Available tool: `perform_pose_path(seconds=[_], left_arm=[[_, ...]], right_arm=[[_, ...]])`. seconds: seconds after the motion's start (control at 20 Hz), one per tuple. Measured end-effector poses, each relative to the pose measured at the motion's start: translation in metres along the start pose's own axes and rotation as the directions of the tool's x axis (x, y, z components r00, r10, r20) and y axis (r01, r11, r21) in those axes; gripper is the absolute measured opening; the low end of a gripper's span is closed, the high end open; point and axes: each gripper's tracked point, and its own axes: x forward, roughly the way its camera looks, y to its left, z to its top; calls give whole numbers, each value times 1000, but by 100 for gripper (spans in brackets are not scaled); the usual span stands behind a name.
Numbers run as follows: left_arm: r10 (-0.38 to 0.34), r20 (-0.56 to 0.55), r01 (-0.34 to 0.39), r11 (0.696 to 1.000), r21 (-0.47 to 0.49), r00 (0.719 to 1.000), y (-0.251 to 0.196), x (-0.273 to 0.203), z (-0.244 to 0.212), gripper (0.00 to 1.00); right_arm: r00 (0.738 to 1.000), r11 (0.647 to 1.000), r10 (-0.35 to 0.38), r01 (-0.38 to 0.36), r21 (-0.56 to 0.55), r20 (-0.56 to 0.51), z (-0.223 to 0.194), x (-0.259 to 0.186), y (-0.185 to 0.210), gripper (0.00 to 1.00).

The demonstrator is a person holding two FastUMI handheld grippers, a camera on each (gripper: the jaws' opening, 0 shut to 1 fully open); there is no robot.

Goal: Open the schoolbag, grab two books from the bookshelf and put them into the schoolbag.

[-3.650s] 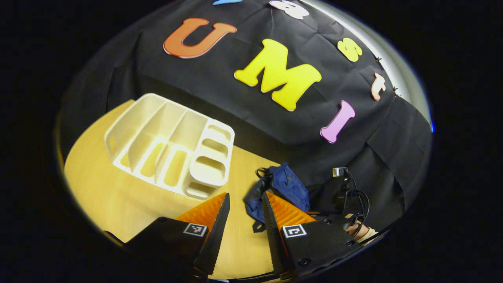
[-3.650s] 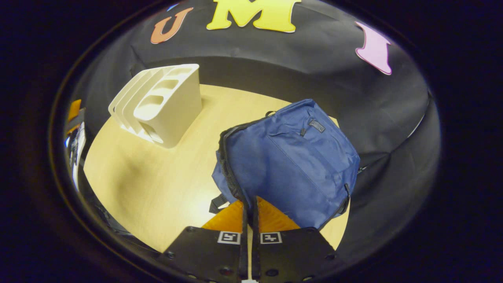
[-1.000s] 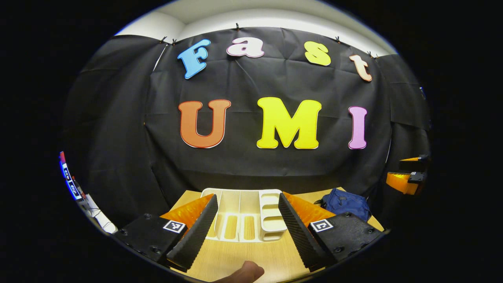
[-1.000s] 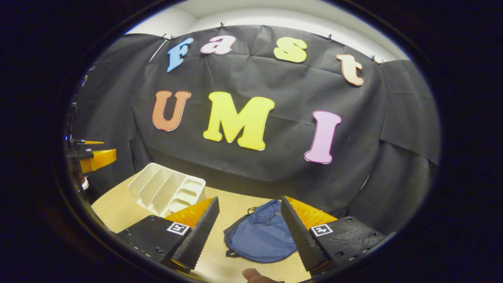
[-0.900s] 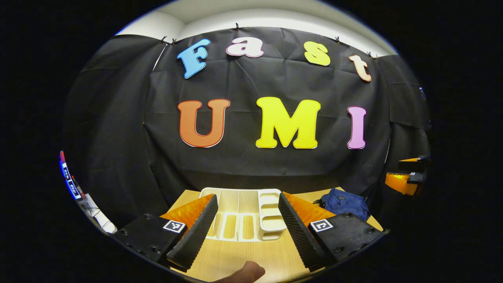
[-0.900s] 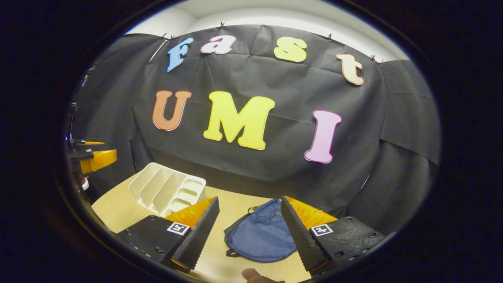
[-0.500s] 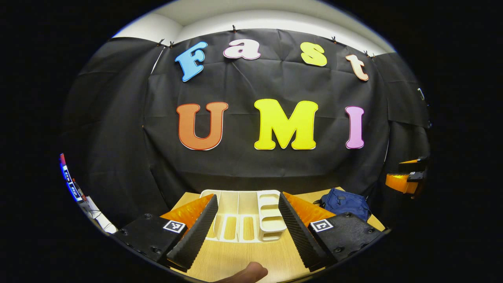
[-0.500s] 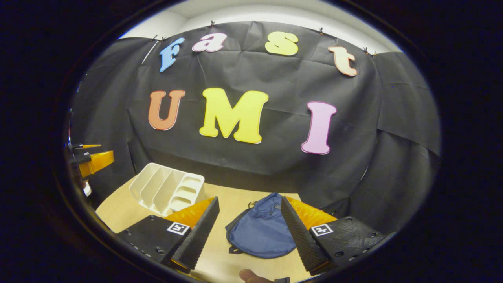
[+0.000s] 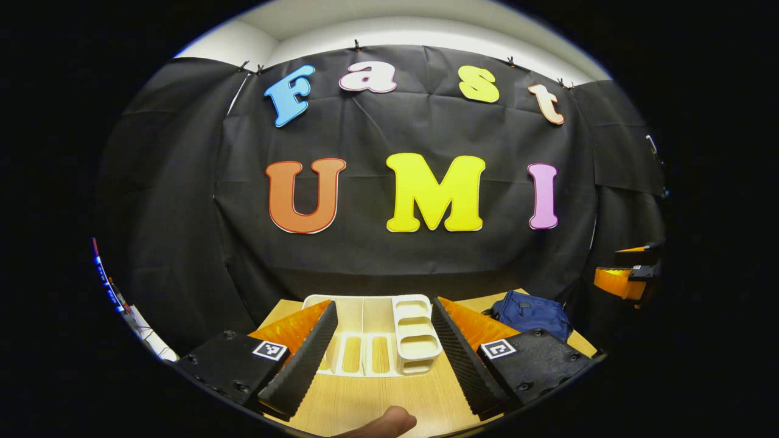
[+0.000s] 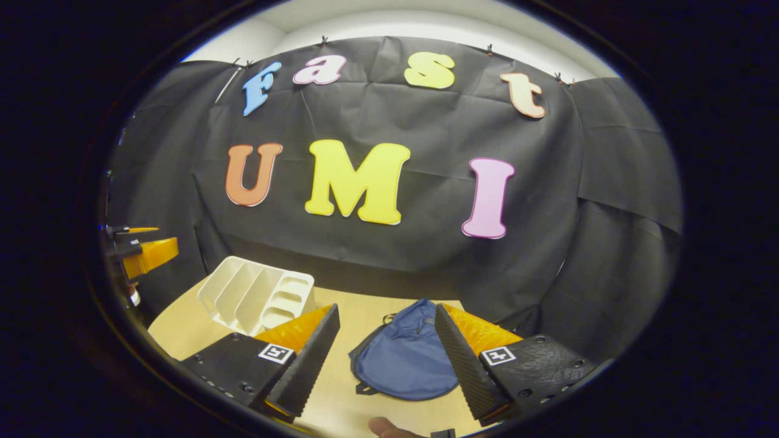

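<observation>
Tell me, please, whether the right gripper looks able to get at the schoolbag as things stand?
Probably yes: the right gripper is open and points straight at the blue schoolbag, which lies flat on the table with nothing between them.

Place: you worked in a staged recording booth, not a lived-in room.
Wall: black cloth [image 9: 389, 267] was clipped up behind the wooden table [image 9: 371, 398], with a pale wall and ceiling [image 9: 389, 24] showing above the cloth.
Table: it was a light wooden top hemmed in by that cloth at its far edge and sides.
Props: on the table you had just a white bookshelf [image 9: 380, 334] and, near it, a blue schoolbag [image 10: 405, 359].
Gear: left of the table, at the cloth's edge, some equipment [image 9: 112, 292] was too small to identify.
</observation>
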Motion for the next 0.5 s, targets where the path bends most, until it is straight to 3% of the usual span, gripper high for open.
perform_pose_path(seconds=[0.5], left_arm=[[-28, 7, 28, 999, 24, 1000, -11, 11, -13, 99]], right_arm=[[998, 999, -51, 51, -10, -25, -24, 14, -11, 96]])
